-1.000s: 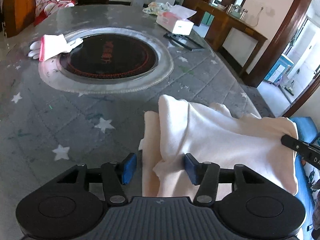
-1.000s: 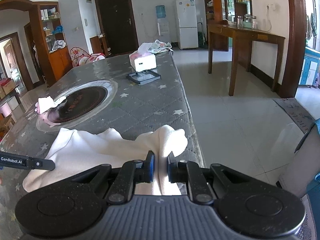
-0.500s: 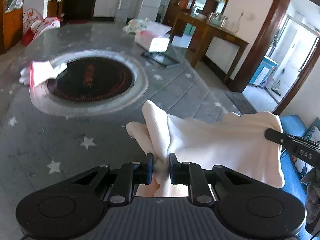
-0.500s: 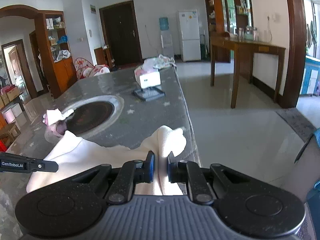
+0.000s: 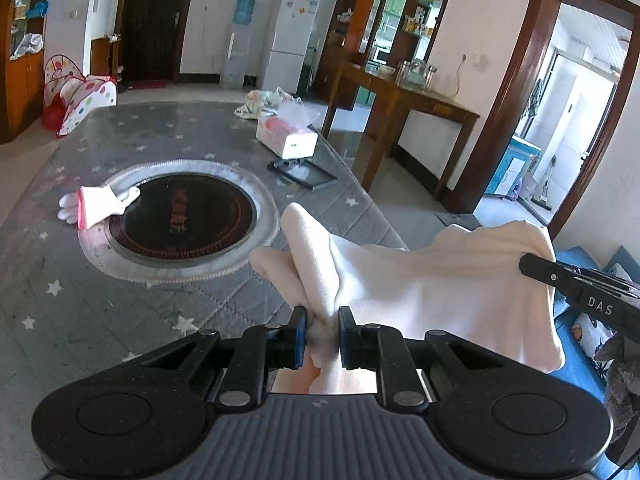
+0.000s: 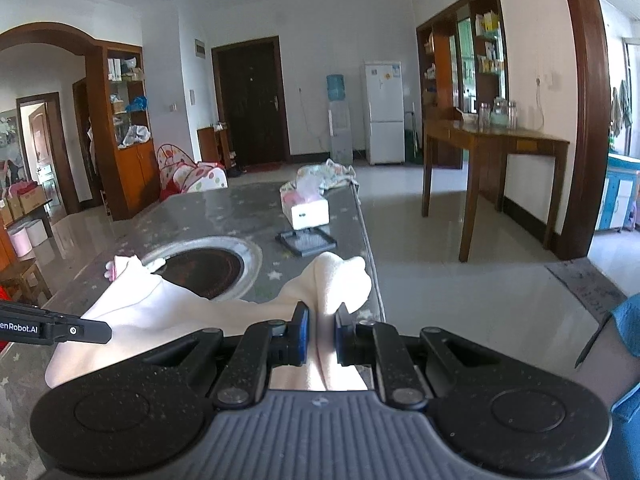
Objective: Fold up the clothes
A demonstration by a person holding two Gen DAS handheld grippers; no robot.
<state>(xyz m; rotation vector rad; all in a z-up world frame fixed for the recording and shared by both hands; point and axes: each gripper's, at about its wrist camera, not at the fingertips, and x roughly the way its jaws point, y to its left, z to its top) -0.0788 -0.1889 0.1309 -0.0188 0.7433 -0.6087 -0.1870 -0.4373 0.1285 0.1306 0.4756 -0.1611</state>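
A cream-white garment (image 5: 432,280) hangs stretched between both grippers above the near end of the grey star-patterned table (image 5: 60,288). My left gripper (image 5: 322,330) is shut on a bunched corner of it. My right gripper (image 6: 322,330) is shut on the opposite corner, whose tip (image 6: 340,280) sticks up past the pads. In the left wrist view the right gripper's finger (image 5: 576,284) shows at the cloth's far right edge. In the right wrist view the left gripper's finger (image 6: 52,326) shows at the left, in front of the cloth (image 6: 160,312).
A round black cooktop (image 5: 184,216) with a metal ring is set in the table, a pink-and-white glove (image 5: 96,204) at its left rim. Farther back lie a tissue box (image 5: 286,136), a black tray (image 5: 302,172) and crumpled cloth (image 5: 264,102). A wooden side table (image 6: 492,148) stands right.
The left gripper closed on the garment's corner, then both grippers rose, lifting the cloth off the table. The views now show more of the room beyond.
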